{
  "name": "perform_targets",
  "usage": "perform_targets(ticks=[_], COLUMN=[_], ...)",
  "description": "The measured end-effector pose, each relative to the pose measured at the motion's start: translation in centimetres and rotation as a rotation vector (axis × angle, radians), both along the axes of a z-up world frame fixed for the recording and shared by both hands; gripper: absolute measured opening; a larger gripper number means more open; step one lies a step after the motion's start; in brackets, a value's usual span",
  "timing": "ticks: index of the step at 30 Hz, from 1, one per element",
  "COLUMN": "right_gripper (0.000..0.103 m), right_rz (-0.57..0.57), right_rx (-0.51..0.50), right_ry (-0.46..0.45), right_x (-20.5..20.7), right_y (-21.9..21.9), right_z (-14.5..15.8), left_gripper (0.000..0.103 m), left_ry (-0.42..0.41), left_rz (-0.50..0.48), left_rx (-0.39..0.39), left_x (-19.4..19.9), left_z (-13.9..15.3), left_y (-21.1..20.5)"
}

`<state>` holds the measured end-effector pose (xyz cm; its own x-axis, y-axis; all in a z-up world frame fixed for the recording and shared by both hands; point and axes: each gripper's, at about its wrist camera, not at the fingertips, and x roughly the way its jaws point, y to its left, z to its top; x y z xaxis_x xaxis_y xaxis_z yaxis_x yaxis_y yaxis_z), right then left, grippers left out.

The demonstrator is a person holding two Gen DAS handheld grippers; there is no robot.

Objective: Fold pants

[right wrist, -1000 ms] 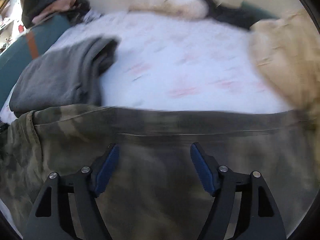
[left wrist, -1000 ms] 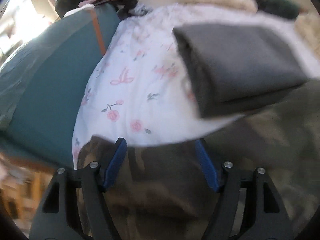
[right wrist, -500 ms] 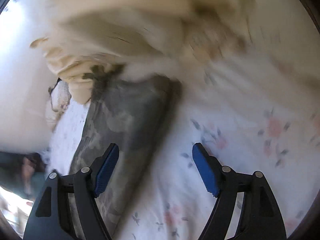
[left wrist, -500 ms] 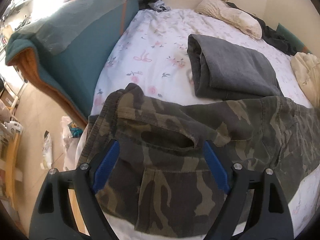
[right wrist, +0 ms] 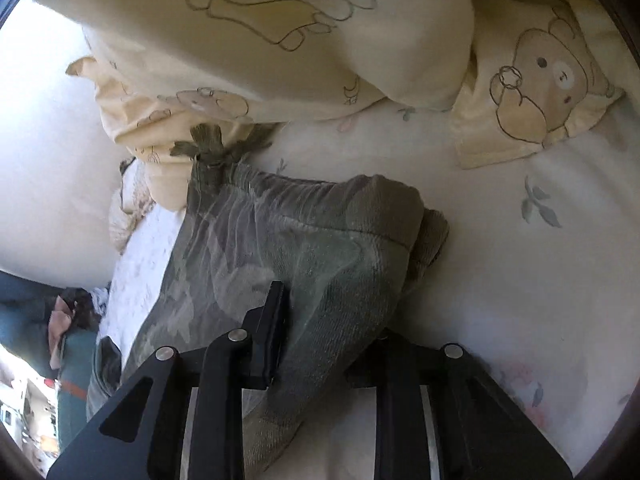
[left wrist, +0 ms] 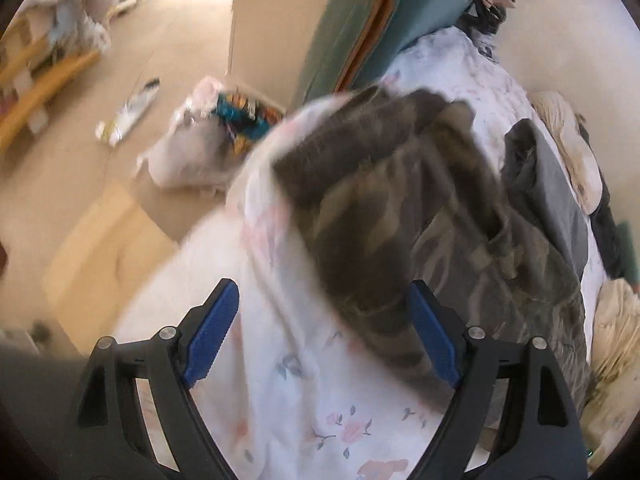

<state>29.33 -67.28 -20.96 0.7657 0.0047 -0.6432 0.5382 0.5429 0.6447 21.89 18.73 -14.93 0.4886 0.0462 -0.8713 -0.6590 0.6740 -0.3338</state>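
Left gripper (left wrist: 324,336): angled steeply down over the near edge of the bed; blue-padded jaws spread wide, having just been opening; only the blurred corner of the camouflage pants (left wrist: 420,220) and bare sheet lie in the gap, neither pad pressing on cloth.
Left surroundings: beige floor (left wrist: 168,40) at far left with a white plastic bag (left wrist: 192,148) of colourful items; a teal cushion with orange trim (left wrist: 372,28) leans at the bed's head end; the floral bedsheet (left wrist: 332,412) runs under the jaws; folded grey garment (left wrist: 548,196) lies just beyond the pants.
Pants: spread lengthwise across the floral sheet; in the right wrist view the cuffed leg end (right wrist: 304,240), with a small tie (right wrist: 208,144), lies against the cream bedding.
Right gripper (right wrist: 324,336): tilted down over the leg end; jaws have just been closing and now pinch a raised fold of the camouflage fabric between them.
Right surroundings: cream bear-print duvet (right wrist: 280,40) bunched above, touching the cuff; bare floral sheet at right.
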Motion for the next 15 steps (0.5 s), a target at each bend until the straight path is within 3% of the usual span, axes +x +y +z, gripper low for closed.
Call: perform_targets(ticks=[3, 7, 12, 14, 15], right_gripper=[0.023, 0.023, 0.023, 0.023, 0.023], right_rz=[0.017, 0.025, 0.019, 0.023, 0.023], right_rx=[-0.008, -0.012, -0.018, -0.040, -0.046], right_ry=[-0.016, -0.029, -0.030, -0.004, 0.008], right_x=[-0.4, -0.9, -0.8, -0.4, -0.2], right_y=[0.0, 0.1, 0.1, 0.3, 0.3], right_z=[0.0, 0.0, -0.1, 0.2, 0.3], left_gripper=[0.083, 0.083, 0.084, 0.072, 0.051], left_ry=[-0.096, -0.196, -0.236, -0.228, -0.222], left_rz=[-0.008, 0.071, 0.096, 0.103, 0.083], left_rx=[-0.012, -0.062, -0.077, -0.053, -0.021], left_x=[1.1, 3.8, 6.7, 6.8, 6.9], left_z=[-1.4, -2.8, -4.0, -3.4, -3.1], left_y=[-0.5, 1.1, 3.0, 2.7, 2.5])
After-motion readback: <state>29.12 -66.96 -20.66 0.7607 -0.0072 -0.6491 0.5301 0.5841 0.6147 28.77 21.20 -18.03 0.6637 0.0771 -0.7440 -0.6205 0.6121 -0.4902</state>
